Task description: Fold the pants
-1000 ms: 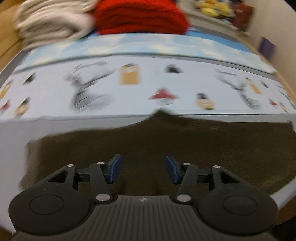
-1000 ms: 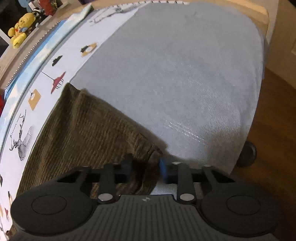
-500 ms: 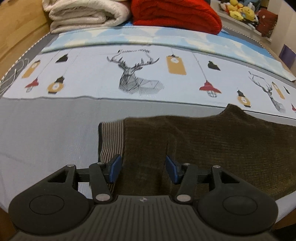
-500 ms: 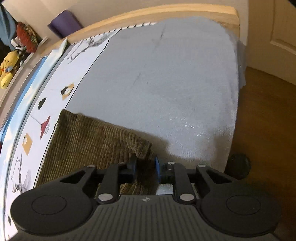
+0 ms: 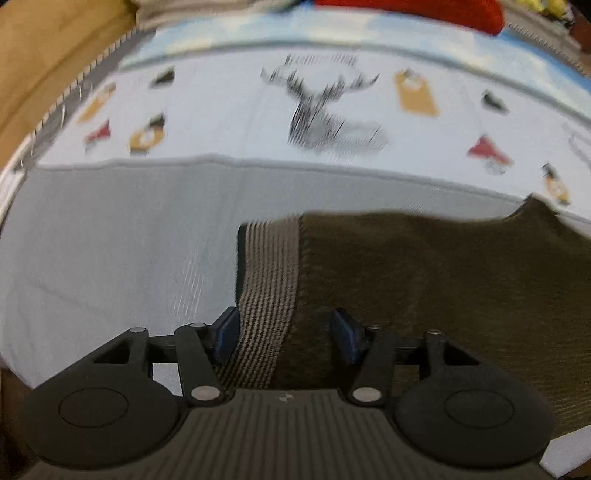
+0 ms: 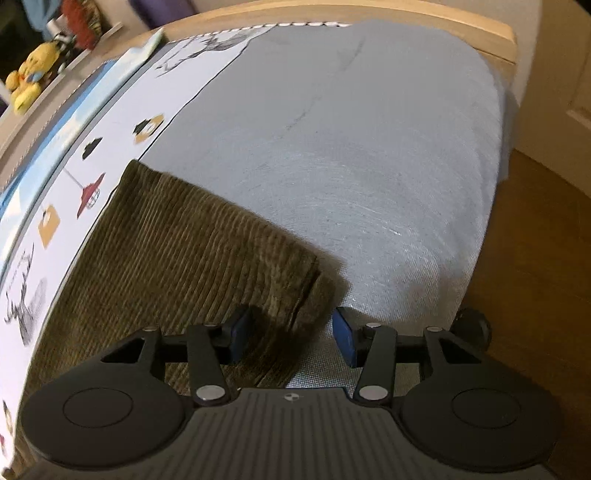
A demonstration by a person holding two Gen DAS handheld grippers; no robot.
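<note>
Olive-brown corduroy pants (image 5: 424, 280) lie flat on the grey bed sheet (image 5: 110, 251). In the left wrist view their striped waistband (image 5: 267, 280) runs down between my fingers. My left gripper (image 5: 284, 338) is open, straddling the waistband's near corner. In the right wrist view the pants (image 6: 166, 258) end in a leg hem (image 6: 295, 280) near the bed's front edge. My right gripper (image 6: 291, 338) is open around that hem corner, the fabric lying between the pads.
A white sheet printed with deer and lanterns (image 5: 332, 110) lies beyond the pants. A red blanket (image 5: 424, 11) is at the back. Wooden bed frame (image 6: 406, 18), wooden floor (image 6: 535, 277) on the right, yellow plush toy (image 6: 29, 77).
My right gripper has opened, letting go of the leg hem it was pinching. My left gripper slid left along the pants to the waistband and moved closer over it.
</note>
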